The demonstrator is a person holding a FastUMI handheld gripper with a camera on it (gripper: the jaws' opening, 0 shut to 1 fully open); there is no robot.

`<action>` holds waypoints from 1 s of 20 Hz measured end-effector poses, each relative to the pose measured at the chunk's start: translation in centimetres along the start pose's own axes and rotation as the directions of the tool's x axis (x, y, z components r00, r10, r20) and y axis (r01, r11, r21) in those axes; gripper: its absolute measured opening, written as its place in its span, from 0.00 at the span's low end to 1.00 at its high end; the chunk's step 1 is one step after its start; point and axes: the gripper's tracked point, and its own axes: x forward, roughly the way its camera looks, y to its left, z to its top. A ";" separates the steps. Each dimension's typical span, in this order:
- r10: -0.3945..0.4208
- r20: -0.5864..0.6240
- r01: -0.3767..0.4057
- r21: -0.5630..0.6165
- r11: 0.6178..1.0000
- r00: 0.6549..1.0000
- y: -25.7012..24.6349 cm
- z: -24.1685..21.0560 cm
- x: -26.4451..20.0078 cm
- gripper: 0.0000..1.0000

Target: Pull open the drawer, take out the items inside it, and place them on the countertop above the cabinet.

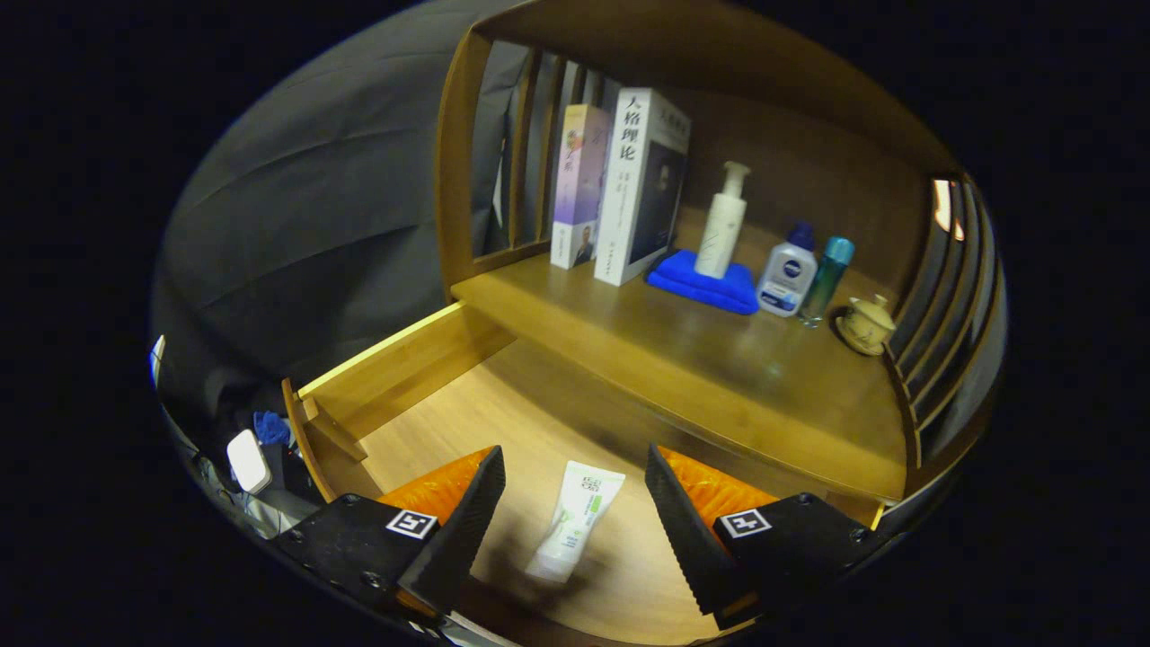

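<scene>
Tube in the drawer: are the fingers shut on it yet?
No. The gripper has its fingers spread wide, and the tube lies flat on the drawer floor between them, touched by neither.

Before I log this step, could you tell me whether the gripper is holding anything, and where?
Nothing is held: the gripper is open, with the tube lying in the drawer between its fingers, untouched.
</scene>
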 end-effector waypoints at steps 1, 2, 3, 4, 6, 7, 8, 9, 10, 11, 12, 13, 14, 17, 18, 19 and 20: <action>0.031 -0.035 -0.031 0.008 0.999 0.999 0.3 -0.3 0.5 0.98; 0.048 -0.058 -0.047 0.017 0.999 0.997 0.4 -0.5 0.8 0.98; 0.053 -0.084 -0.052 0.015 0.999 0.995 0.3 -0.7 1.3 0.98; 0.061 -0.110 -0.061 0.005 0.998 0.992 0.4 -1.3 1.3 0.98; 0.077 -0.160 -0.080 -0.013 0.997 0.984 0.4 -2.5 2.0 0.98; 0.081 -0.191 -0.087 -0.021 0.996 0.978 0.2 -3.2 2.4 0.98; 0.067 -0.216 -0.076 -0.034 0.997 0.974 -0.1 -3.8 2.7 0.98; 0.049 -0.238 -0.062 -0.050 0.997 0.970 -0.8 -4.4 3.1 0.98; 0.040 -0.257 -0.057 -0.058 0.997 0.966 -1.0 -4.9 3.3 0.98; 0.042 -0.273 -0.060 -0.059 0.996 0.961 -1.3 -5.3 3.7 0.98; 0.045 -0.291 -0.065 -0.057 0.996 0.956 -1.4 -5.7 3.9 0.98; 0.054 -0.304 -0.073 -0.052 0.996 0.951 -1.5 -6.1 4.1 0.98; 0.071 -0.325 -0.089 -0.041 0.995 0.943 -1.2 -6.5 4.2 0.98; 0.106 -0.381 -0.130 -0.037 0.991 0.918 -0.5 -7.9 4.3 0.98; 0.104 -0.397 -0.131 -0.042 0.990 0.912 -0.4 -8.3 4.4 0.97; 0.098 -0.413 -0.130 -0.050 0.990 0.905 -0.6 -8.6 4.5 0.95; 0.096 -0.415 -0.128 -0.050 0.990 0.905 -0.6 -8.7 4.7 0.94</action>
